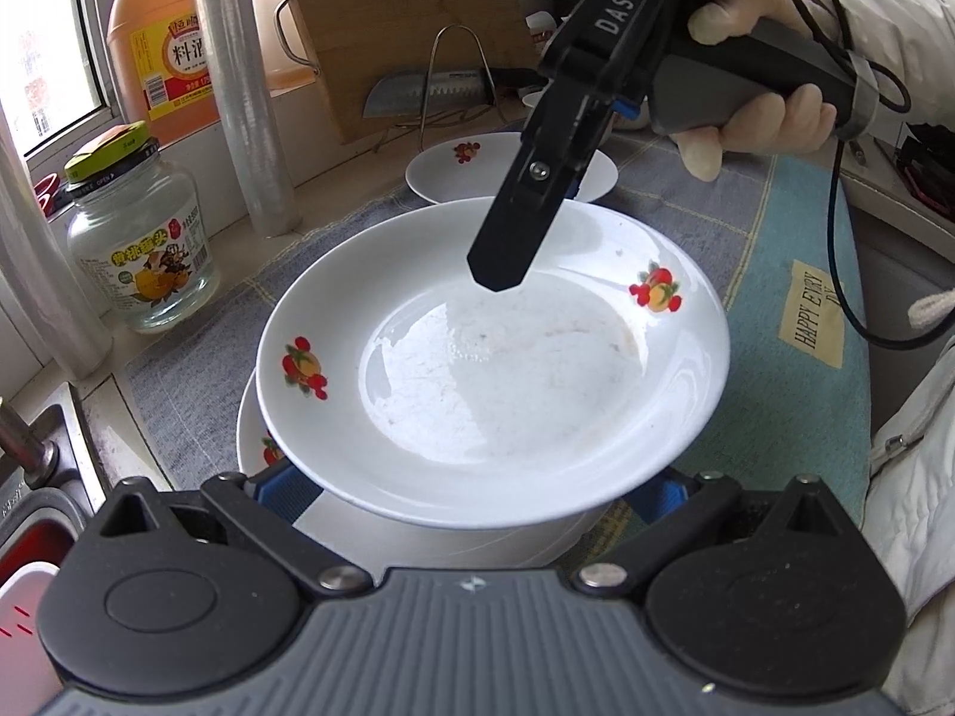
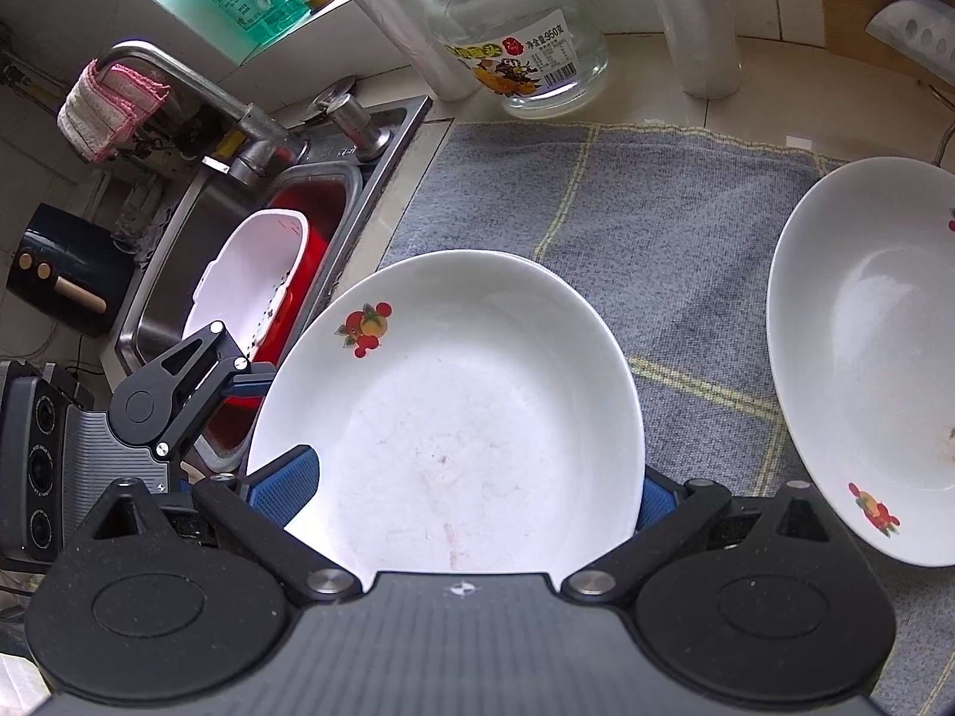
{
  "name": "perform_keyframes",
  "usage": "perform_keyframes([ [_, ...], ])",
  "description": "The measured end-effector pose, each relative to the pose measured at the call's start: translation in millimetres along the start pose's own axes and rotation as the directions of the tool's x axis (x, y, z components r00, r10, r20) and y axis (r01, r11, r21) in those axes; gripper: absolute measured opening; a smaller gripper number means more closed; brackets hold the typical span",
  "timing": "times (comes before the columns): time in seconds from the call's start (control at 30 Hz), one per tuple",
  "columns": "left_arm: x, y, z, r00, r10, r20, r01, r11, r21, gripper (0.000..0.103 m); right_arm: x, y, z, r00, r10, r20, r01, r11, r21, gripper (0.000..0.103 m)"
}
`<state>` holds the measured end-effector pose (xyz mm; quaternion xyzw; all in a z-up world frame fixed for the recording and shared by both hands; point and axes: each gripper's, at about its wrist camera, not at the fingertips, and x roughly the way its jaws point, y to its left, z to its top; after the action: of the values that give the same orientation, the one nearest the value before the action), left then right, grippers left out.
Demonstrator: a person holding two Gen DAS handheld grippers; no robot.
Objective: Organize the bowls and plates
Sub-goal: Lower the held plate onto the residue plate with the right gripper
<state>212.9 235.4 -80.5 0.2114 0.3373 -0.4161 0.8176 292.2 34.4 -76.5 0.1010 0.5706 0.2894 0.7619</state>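
The top plate (image 1: 495, 358) lies tilted on a second plate (image 1: 262, 447) over the grey cloth (image 1: 197, 370). Your left gripper (image 1: 471, 492) stands wide open about its near rim, pads (image 1: 286, 486) just beside it. Your right gripper (image 1: 498, 277) hovers above it; I cannot tell whether those fingers grip. A third plate (image 1: 441, 176) sits behind.

A kitchen counter by a bright window (image 1: 42, 42) at the far left, daylight falling across it. A grey-blue checked cloth (image 2: 644, 227) covers the counter. To the left sits a steel sink (image 2: 173, 274) with a tap (image 2: 197, 89). A glass jar (image 1: 140, 238) and an orange bottle (image 1: 161, 36) stand along the sill, a wooden board (image 1: 406, 18) leaning further right.
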Motion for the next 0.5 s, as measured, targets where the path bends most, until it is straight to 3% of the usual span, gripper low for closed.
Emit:
perform_keyframes([
  [0.5,6.0,8.6,2.1,0.999,-0.038,-0.019,0.037,0.998,-0.048,0.102,6.1,4.1,6.2,0.999,-0.040,-0.005,0.040,0.999,-0.017,0.103],
])
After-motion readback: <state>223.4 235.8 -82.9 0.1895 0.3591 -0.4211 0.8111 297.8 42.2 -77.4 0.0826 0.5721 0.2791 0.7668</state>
